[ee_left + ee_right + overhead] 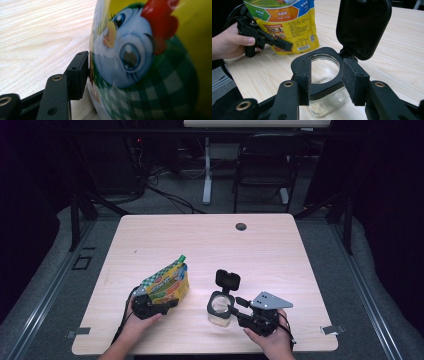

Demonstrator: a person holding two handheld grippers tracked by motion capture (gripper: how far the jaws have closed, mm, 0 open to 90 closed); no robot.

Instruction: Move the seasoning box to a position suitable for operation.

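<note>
A yellow and green snack bag (167, 282) stands on the wooden table (225, 245) at the front left. My left gripper (167, 304) grips its lower part; in the left gripper view one pad (77, 75) presses the bag's printed side (150, 62), while the other jaw is hidden behind it. A glass jar (220, 310) with a black rim sits at front centre, its hinged black lid (228, 280) flipped up. My right gripper (325, 80) is shut on the jar's rim (322, 53), a pad on each side. A few crumbs lie in the jar's bottom (322, 106).
A cable hole (241, 226) sits near the table's far edge. Beyond the table stand a dark chair (265, 165) and a white stand (206, 170) on grey carpet. A hand (229, 46) holds the left gripper (284, 46) close to the bag (284, 22).
</note>
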